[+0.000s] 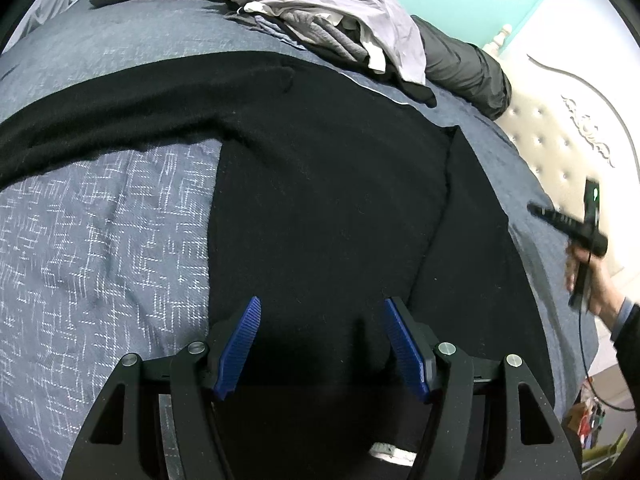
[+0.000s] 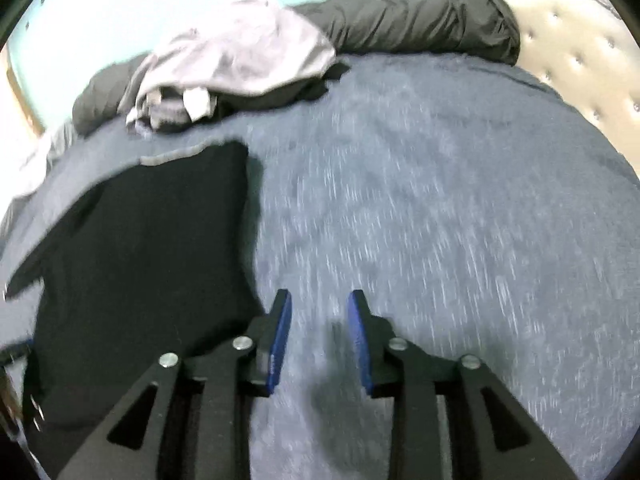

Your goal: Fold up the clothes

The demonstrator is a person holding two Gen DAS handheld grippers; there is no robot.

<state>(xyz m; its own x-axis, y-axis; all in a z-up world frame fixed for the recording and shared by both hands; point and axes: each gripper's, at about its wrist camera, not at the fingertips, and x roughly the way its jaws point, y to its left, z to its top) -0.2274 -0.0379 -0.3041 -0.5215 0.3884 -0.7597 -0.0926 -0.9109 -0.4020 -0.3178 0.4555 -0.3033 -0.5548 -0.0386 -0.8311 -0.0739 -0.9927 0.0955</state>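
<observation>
A black top (image 1: 320, 184) lies spread flat on a blue bedspread (image 1: 100, 240), its body running away from the left gripper (image 1: 322, 344), which hangs directly over the near hem with its jaws wide apart and nothing between them. 1 sleeve (image 1: 100, 120) stretches out across the bed to the left; on the right side a fold line (image 1: 448, 184) runs lengthwise down the garment, so that flank appears already turned in (the black cloth makes the layers hard to read). The top's long axis points from the near hem toward the far pile (image 1: 328, 20) of grey and lilac clothes by the pillows (image 1: 468, 72).

The right gripper (image 2: 320, 336), blurred in its own view, stands over bare bedspread (image 2: 440, 220) just right of the top's edge (image 2: 248, 208), jaws apart and empty; from the left camera it shows at the far right, held in a hand (image 1: 592, 276) clear of the bed's side.

The left gripper is plainly the nearer to the cloth, and the outstretched sleeve lies on its side. Open bedspread flanks the garment left and right, giving room to draw a sleeve or hem across; the clothes pile crowds the far end, close to the collar, and the headboard (image 1: 560, 140) bounds the right.
</observation>
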